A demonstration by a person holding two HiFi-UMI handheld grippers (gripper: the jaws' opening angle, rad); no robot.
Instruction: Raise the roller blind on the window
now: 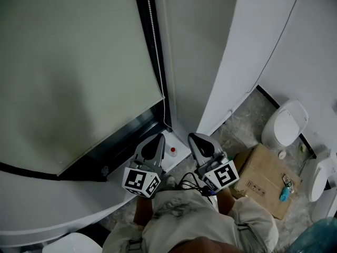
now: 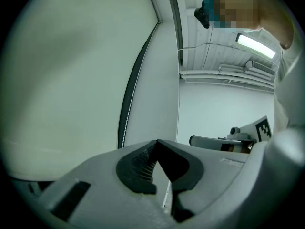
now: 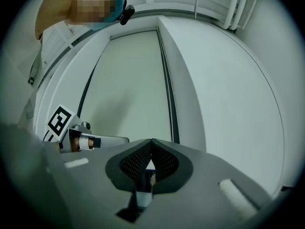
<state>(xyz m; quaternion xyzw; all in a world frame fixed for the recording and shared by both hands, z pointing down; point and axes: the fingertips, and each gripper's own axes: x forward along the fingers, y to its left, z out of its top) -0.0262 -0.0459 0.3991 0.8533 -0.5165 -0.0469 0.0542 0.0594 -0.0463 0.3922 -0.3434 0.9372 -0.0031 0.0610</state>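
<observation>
The roller blind (image 1: 79,73) hangs down over the window, its bottom edge near the sill. Below it, side by side, the left gripper (image 1: 154,141) and right gripper (image 1: 197,139) have their jaws pressed together, holding nothing (the bead chain (image 1: 155,36) runs along the blind's right edge).

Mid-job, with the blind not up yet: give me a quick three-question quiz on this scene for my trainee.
1. True or false: the left claw and the right claw both stand wide open.
2. In the head view, the bead chain hangs: A) along the roller blind, at its right edge; B) along its left edge; C) across its middle.
3. Fill in: the cardboard box lies on the floor on the ___ claw's side.
Key: 1 false, both are shut; 2 A; 3 right.
</observation>
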